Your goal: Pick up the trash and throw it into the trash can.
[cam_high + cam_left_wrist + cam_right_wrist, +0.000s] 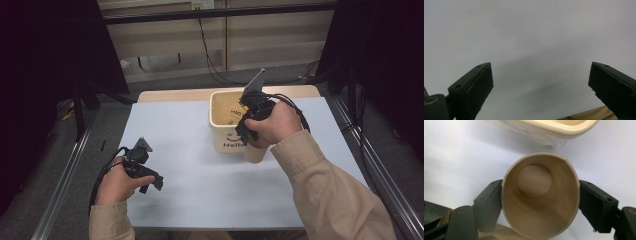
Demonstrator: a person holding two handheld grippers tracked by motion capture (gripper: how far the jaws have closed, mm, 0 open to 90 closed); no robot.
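Because the right gripper [540, 202] clamps the cup [539, 195] by its sides, squeezing the rim slightly oval, the cup hangs upright and empty just in front of the bin [223, 120], ready, I'd guess, to go in. The left gripper [540, 82] waits released over the bare table [190, 165].

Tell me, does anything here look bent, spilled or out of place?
One thing: the paper cup held in the right tool is squeezed out of round, its rim pressed into an oval between the pads. It looks empty, and nothing is spilled on the table. The cream bin stands upright beside it.
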